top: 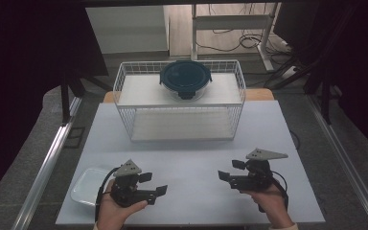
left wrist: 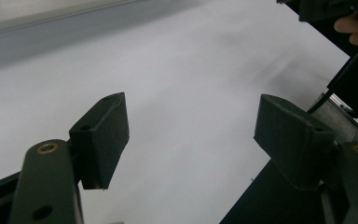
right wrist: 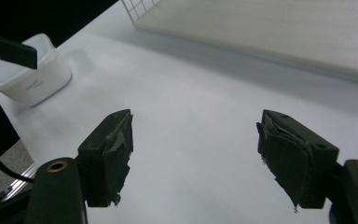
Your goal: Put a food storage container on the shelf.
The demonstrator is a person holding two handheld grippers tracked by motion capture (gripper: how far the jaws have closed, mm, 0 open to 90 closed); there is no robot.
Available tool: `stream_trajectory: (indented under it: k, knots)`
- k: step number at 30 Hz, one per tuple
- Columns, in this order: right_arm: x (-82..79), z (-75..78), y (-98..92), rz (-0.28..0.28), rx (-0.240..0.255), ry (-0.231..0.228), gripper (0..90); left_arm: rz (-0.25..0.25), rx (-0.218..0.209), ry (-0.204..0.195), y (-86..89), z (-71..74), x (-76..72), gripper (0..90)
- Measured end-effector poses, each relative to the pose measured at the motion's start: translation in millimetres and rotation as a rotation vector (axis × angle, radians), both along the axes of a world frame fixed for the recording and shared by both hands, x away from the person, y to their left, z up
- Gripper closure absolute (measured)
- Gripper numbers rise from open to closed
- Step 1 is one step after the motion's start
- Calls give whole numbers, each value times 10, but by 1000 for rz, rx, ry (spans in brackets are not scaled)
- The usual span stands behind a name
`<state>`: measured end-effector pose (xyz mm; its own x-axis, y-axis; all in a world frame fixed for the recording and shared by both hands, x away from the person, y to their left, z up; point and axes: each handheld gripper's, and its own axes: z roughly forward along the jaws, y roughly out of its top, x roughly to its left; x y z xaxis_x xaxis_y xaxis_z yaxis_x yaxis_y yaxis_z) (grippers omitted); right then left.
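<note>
A person's two hands come in from the near edge of the white table (top: pixel 191 153), each with a black gripper. My left gripper (top: pixel 154 184) sits at the near left, jaws wide apart and pointing right; in its own view (left wrist: pixel 191 135) only bare tabletop lies between them. My right gripper (top: pixel 230 172) sits at the near right, pointing left, open (right wrist: pixel 196 154) with nothing between its worn pads. A round container with a dark blue lid (top: pixel 186 79) rests on the upper level of a white wire basket (top: pixel 179 98) at the back.
A shallow white dish (top: pixel 88 184) lies at the near left corner, just left of the left gripper; it appears as a white tub (right wrist: pixel 30 77) in the right gripper view. The basket's lower shelf (right wrist: pixel 279 32) stands beyond the right jaws. Dark floor and metal rails flank the table.
</note>
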<state>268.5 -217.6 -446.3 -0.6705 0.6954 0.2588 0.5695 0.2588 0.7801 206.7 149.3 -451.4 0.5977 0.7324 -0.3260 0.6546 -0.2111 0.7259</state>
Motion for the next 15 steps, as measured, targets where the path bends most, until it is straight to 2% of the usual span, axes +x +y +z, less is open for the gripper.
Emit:
stream_trajectory:
  k: [8, 15]
  knots:
    - [-54, -70, -34, -7, -34, 2, 264, 37, 53, 11, 4, -119, 20, 268]
    - [-32, -81, -64, 6, -47, -1, 258, 62, 56, 9, 25, -138, 31, 266]
